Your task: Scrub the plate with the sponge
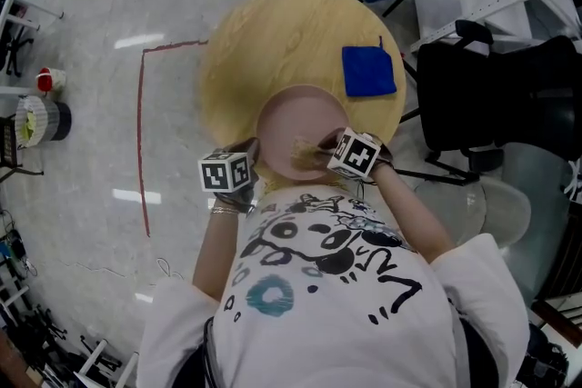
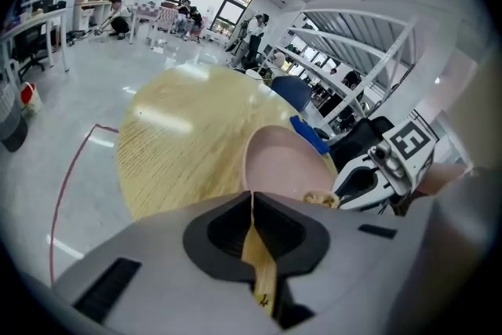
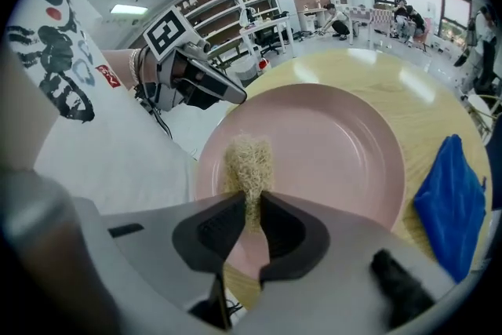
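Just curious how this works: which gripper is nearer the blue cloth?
Right. The right gripper, pinching the sponge on the plate, is on the side of the blue cloth; the left gripper holds the plate's opposite rim, farther away.

Smooth matt plate (image 3: pixel 329 145); coarse fibrous sponge (image 3: pixel 249 165); wood-grain table (image 1: pixel 273 41).

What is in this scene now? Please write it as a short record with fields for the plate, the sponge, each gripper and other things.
plate: pink, at the near edge of the round wooden table
sponge: pale and fibrous, against the plate's inner face
left gripper: jaws closed on the plate's rim
right gripper: jaws closed on the sponge
other: blue cloth on the table beside the plate
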### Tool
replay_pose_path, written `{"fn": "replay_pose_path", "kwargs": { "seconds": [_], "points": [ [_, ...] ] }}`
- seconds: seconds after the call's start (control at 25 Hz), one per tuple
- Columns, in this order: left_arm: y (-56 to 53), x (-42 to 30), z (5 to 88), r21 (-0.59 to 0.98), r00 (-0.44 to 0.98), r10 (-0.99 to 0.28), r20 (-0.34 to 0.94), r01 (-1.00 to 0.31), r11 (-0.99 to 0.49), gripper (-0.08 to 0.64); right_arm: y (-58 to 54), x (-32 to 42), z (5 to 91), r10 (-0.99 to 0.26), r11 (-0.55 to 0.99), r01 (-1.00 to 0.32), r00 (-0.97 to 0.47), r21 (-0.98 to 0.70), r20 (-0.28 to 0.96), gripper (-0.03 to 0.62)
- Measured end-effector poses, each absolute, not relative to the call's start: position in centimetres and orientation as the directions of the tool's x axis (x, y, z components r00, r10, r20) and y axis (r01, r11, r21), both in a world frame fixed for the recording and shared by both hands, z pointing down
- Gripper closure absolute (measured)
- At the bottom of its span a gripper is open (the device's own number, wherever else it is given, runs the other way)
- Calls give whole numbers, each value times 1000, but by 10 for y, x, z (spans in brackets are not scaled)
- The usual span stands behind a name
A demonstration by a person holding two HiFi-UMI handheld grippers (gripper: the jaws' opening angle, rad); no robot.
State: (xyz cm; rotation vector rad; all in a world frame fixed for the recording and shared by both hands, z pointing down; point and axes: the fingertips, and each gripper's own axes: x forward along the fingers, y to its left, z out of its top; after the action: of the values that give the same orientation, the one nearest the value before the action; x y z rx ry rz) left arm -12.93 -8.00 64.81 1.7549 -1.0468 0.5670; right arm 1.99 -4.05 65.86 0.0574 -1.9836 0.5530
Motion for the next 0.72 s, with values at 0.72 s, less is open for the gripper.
{"fn": "replay_pose_path", "kwargs": {
  "seconds": [0.72],
  "points": [
    [-105,-126,642,332,397,-477,784,-918,-219,535,-90,-55,661,129,893,-305,-531,-331,838,523]
  ]
}}
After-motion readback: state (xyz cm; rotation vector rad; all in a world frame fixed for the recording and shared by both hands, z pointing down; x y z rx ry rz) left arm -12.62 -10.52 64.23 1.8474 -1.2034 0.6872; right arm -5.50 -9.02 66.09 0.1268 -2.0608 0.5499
